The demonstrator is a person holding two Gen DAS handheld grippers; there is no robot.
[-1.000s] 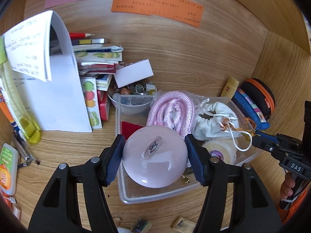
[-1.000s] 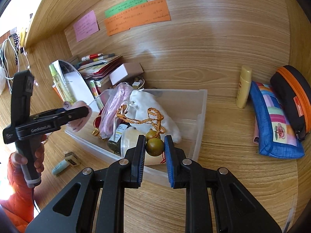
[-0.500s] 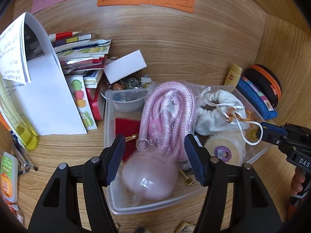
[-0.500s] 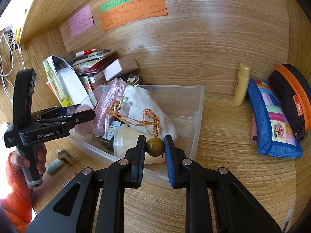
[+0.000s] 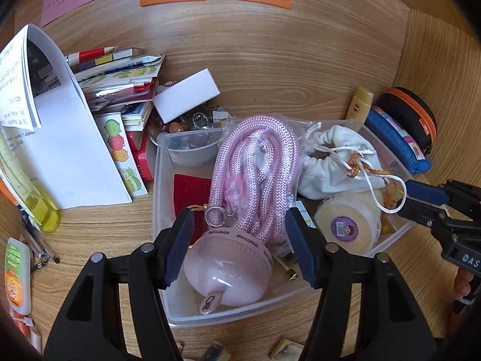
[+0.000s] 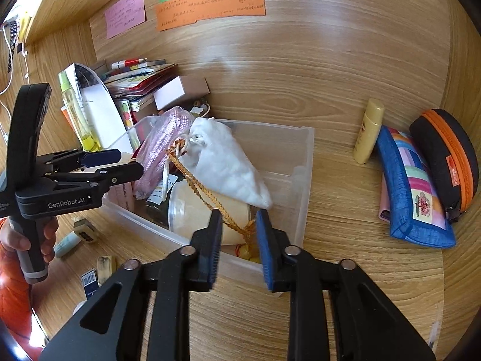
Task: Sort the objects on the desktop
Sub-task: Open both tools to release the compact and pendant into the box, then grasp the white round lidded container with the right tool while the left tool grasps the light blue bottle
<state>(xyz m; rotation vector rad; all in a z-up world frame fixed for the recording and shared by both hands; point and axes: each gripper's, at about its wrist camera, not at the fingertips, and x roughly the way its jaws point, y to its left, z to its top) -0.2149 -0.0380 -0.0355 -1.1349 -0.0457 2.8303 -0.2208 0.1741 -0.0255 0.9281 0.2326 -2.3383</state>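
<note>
A clear plastic bin (image 5: 159,186) (image 6: 303,162) on the wooden desk holds a pink round fan (image 5: 228,270), a coiled pink rope (image 5: 255,162), a white drawstring pouch (image 5: 327,156) (image 6: 228,162), a round cream tub (image 5: 348,225) and an orange cord with beads (image 6: 210,198). My left gripper (image 5: 237,237) is open just above the fan, which lies loose in the bin. My right gripper (image 6: 239,231) is open over the bin's near corner, with the orange cord between its jaws and the beads (image 6: 249,251) lying below in the bin.
A stack of books and papers (image 5: 90,96), a white box (image 5: 186,93) and a yellow bottle (image 5: 36,204) stand left of the bin. A yellow tube (image 6: 368,131), a blue pouch (image 6: 412,189) and a black-orange case (image 6: 445,159) lie right. Small stamps (image 6: 105,266) lie in front.
My left gripper opened and let the pink fan drop into the bin. My right gripper opened and released the beads, which fell into the bin.
</note>
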